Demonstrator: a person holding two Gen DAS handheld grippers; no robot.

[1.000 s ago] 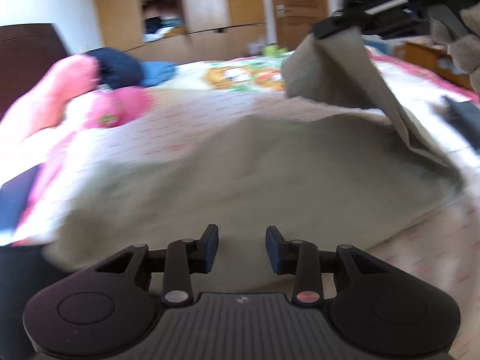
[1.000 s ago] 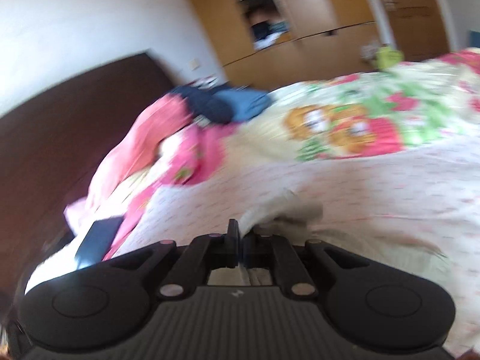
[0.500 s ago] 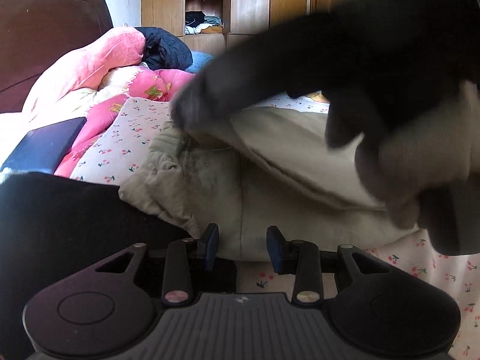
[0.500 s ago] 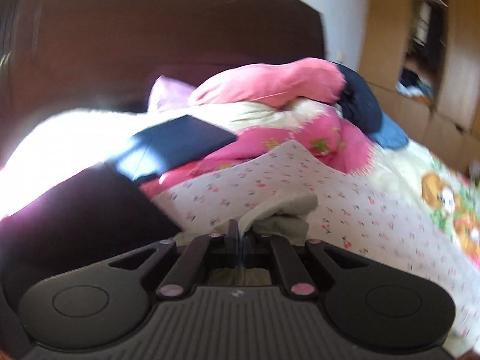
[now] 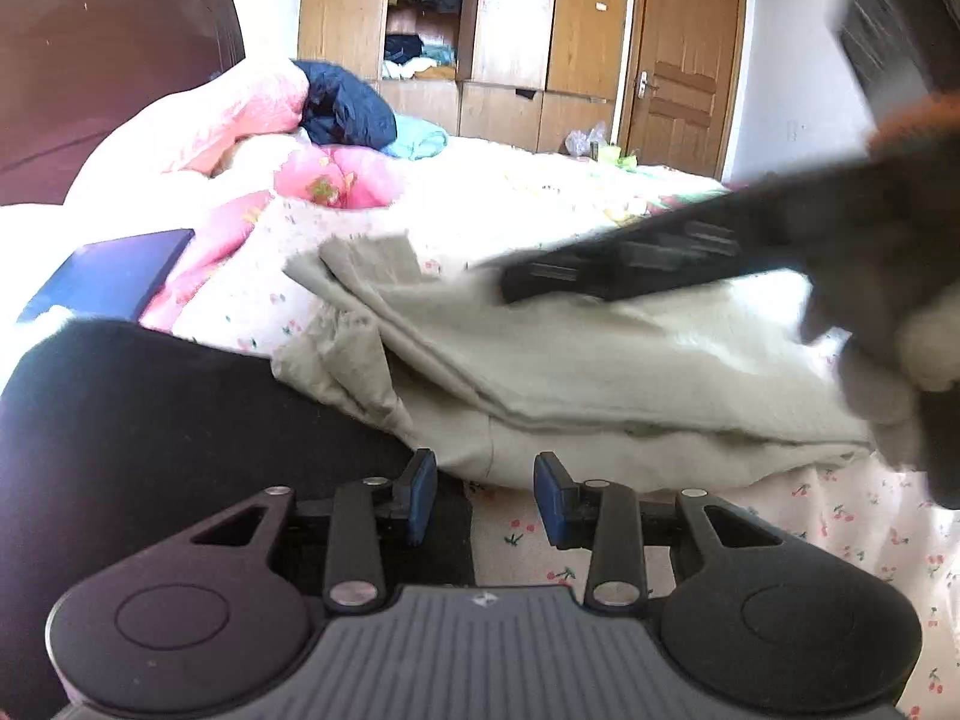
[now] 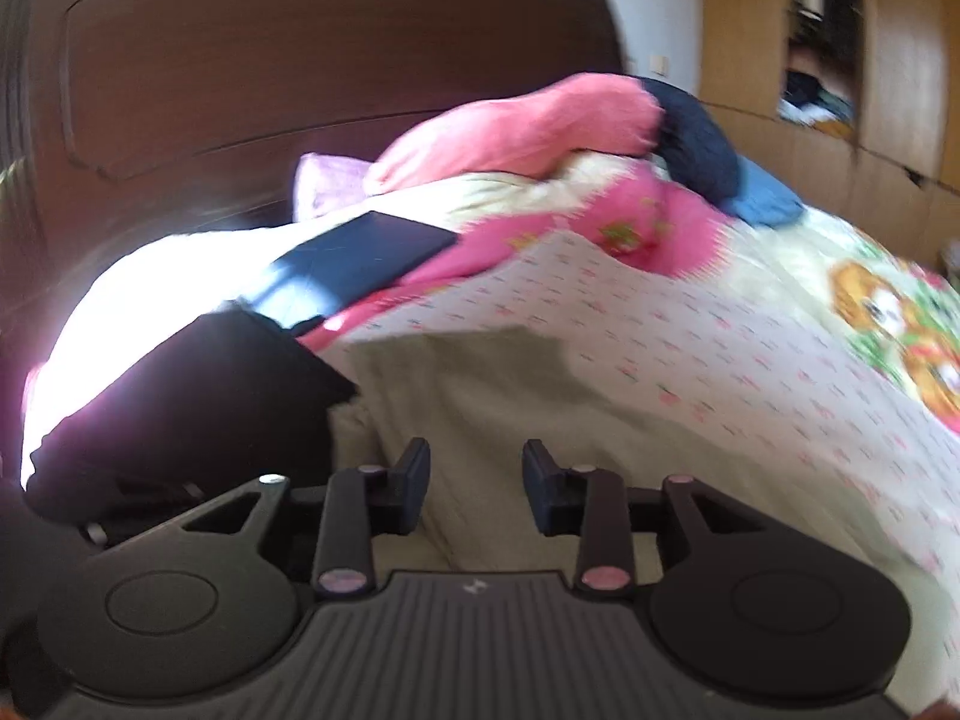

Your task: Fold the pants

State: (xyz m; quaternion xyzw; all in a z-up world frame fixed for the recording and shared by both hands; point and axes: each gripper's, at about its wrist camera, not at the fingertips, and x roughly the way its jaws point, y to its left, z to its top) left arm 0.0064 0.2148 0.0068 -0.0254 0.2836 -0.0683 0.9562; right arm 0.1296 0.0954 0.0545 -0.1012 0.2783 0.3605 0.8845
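L tool (image 5: 485, 489): blue-padded fingers (image 5: 420, 487) spread wide, nothing btwn them, hovering low over the bed (image 5: 840, 540) w/ its cherry-print sheet. Just past the tips lie the pants (image 5: 600, 372), beige, folded over on themselves in layers; near edge sits right in front of the L tool, not touching it. A black garment (image 5: 180, 420) lies to the L of the pants, touching their edge.

R tool (image 6: 476, 495): jaws apart too, gripping nothing; it hangs over the pants (image 6: 510, 408), which spread flat below & ahead of its tips. In the left wrist view the R tool (image 5: 630, 267) shows as a dark blurred bar above the top layer of the pants; contact w/ the cloth can't be told due to blur.

Further back: a dark blue flat item (image 6: 360, 264) rests on the bedding beside the black garment. Behind it a pink quilt (image 6: 516, 126) is bunched up, w/ a navy garment (image 6: 696, 144) against it. Brown headboard (image 6: 300, 72) stands at the far L, wooden wardrobe (image 5: 510, 30) & door (image 5: 684, 60) along the back wall.
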